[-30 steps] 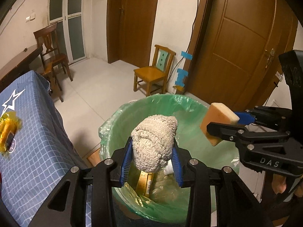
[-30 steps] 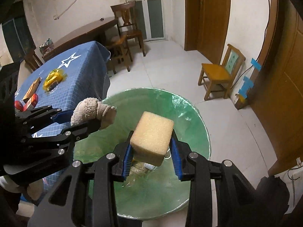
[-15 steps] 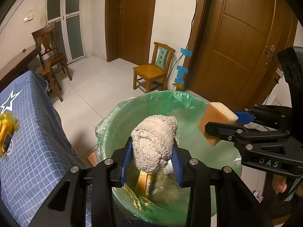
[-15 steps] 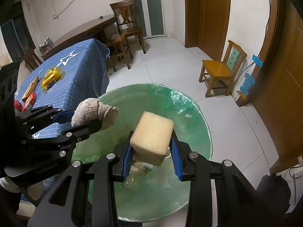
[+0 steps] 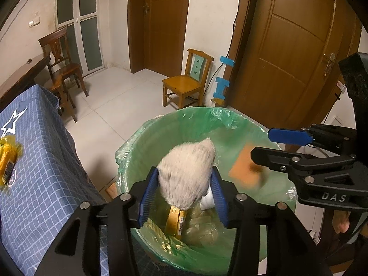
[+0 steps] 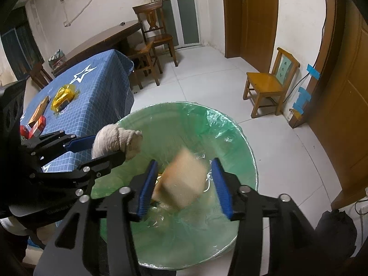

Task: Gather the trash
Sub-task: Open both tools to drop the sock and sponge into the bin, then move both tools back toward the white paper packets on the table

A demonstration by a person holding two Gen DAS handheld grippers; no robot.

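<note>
Right gripper (image 6: pixel 185 185): jaws spread wide over the bin, with a visible gap on both sides of the sponge (image 6: pixel 180 180). The sponge is motion-blurred, tilted, and touches neither blue pad; it is in the air between the fingers, above the bin's interior. In the left wrist view the same gripper (image 5: pixel 264 145) enters from the right, and the sponge (image 5: pixel 245 171) appears as an orange blur partly behind the lower finger, inside the rim line of the bin.

Left gripper (image 5: pixel 185 193): jaws parted around the rolled grey sock (image 5: pixel 187 172). The sock is blurred; its sides lie close to or against the blue pads, and whether it is clamped cannot be determined. In the right wrist view the sock (image 6: pixel 115 142) sits at the tip of the left gripper (image 6: pixel 101 148), over the bin's left rim.

Largest item: the blue checked tablecloth (image 5: pixel 34 172) with a white star, covering the table left of the bin. Next: the trash bin (image 5: pixel 138 147), lined with a green plastic bag, directly below both grippers. It contains a gold box (image 5: pixel 176 220) standing on end, crumpled clear wrapping, and a white object partly hidden behind the sock.

Smaller items on the tablecloth, well apart from the bin: a yellow wrapper (image 6: pixel 62 97), a long tan box (image 6: pixel 39 110) and a red box (image 6: pixel 38 126).
</note>
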